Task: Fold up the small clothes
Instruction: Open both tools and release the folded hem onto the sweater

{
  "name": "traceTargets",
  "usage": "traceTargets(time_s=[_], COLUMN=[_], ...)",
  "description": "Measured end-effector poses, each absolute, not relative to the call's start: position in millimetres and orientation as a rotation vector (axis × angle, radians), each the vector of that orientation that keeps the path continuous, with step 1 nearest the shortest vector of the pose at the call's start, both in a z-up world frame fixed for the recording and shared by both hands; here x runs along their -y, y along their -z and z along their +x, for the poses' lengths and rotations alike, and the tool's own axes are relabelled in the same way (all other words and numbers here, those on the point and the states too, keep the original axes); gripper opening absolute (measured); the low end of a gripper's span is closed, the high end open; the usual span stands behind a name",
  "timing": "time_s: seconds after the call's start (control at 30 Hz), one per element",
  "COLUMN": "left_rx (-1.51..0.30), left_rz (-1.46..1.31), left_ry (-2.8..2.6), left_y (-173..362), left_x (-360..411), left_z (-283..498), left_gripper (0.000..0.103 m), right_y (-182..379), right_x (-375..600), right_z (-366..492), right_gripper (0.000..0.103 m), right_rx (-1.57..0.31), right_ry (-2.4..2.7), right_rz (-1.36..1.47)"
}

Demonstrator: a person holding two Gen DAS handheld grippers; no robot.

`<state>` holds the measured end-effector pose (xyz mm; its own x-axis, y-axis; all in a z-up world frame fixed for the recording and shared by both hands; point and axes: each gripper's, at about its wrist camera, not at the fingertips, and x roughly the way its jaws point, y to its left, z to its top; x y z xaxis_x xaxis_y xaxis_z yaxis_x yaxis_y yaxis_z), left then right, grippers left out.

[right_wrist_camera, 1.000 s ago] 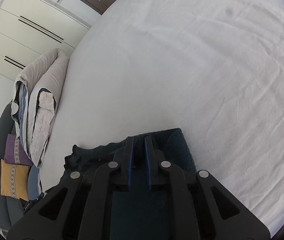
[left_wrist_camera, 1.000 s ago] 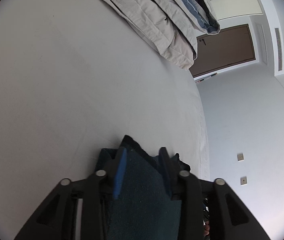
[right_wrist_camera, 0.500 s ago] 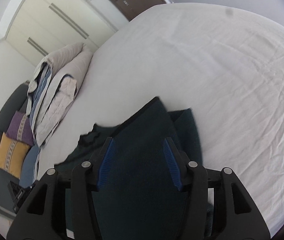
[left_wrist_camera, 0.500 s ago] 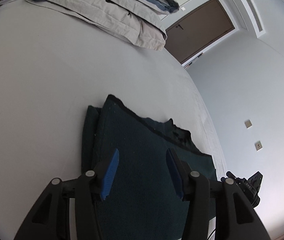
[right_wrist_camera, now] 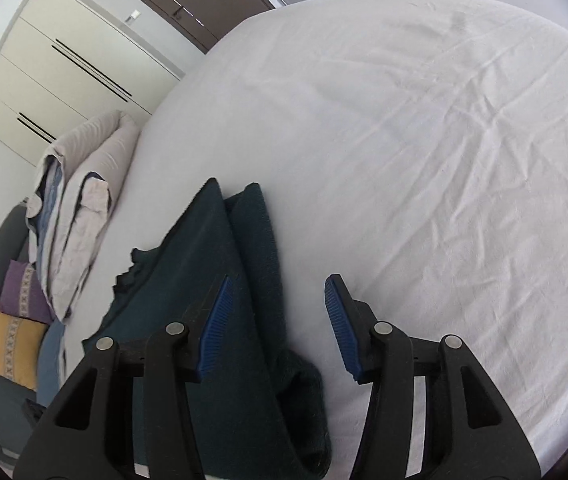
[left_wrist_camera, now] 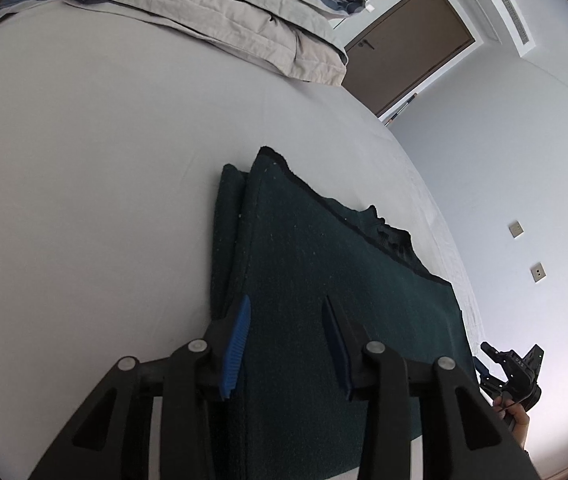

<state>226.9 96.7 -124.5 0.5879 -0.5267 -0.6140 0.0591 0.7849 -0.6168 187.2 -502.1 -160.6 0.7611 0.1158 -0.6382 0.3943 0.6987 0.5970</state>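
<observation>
A dark green garment (left_wrist_camera: 324, 280) lies folded in layers on the white bed sheet (left_wrist_camera: 83, 180). It also shows in the right wrist view (right_wrist_camera: 203, 280), low left. My left gripper (left_wrist_camera: 286, 320) is open and empty, held just above the garment's near part. My right gripper (right_wrist_camera: 277, 296) is open and empty, its left finger over the garment's right edge and its right finger over bare sheet. The right gripper's body (left_wrist_camera: 516, 368) shows at the far right of the left wrist view.
A folded beige and blue duvet (left_wrist_camera: 223, 12) lies at the head of the bed, also seen in the right wrist view (right_wrist_camera: 79, 192). A sofa with purple and yellow cushions (right_wrist_camera: 15, 320) stands beside the bed. The sheet (right_wrist_camera: 424, 140) stretches wide to the right.
Both grippers have opened, let go of the garment and pulled back from it. The garment now lies folded on the sheet. The right gripper has shifted to the right.
</observation>
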Motion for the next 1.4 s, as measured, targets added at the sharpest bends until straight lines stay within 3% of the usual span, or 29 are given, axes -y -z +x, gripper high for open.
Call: traceTargets(time_s=[0.03,0.13,0.2,0.27,0.43,0.53,0.87,1.27,1.4], left_rx=[-0.876,-0.839,-0.837,-0.881,-0.931,-0.948,-0.973,-1.044,-1.059], left_rz=[-0.585,-0.628,-0.702,-0.755,-0.771,-0.821,-1.037,-0.918,-0.856], left_ry=[0.352,0.303,0.286,0.287,0.337,0.382,0.419,0.537,0.458], left_y=[122,121,128,142,151,154,173,169,167], left_x=[-97,-108,-119,-123,-122,-122,-129,-109,-102], left_z=[223,208,201,202,209,219,265,262,268], left_gripper=[0.058,0.065,0.069,0.070,0.071,0.072,0.071,0.070,0.057], right_y=[154,138,135,141,190,194,166,164,167], right_x=[493,456,427,402,376,378,366,288,269], right_z=[184,186,194,206,234,223,220,254,270], right_gripper=[0.048,0.049,0.061,0.069,0.067,0.067,0.069,0.069,0.069], right_rx=[-0.688,-0.659,-0.660,-0.684,-0.879,-0.814,-0.750,-0.895,-0.929], right_ry=[0.130,-0.017,-0.132,-0.199,-0.191,-0.197,-0.353,-0.520,-0.536], right_rz=[0.782,0.742,0.717,0.697,0.749,0.780,0.859,0.752,0.729])
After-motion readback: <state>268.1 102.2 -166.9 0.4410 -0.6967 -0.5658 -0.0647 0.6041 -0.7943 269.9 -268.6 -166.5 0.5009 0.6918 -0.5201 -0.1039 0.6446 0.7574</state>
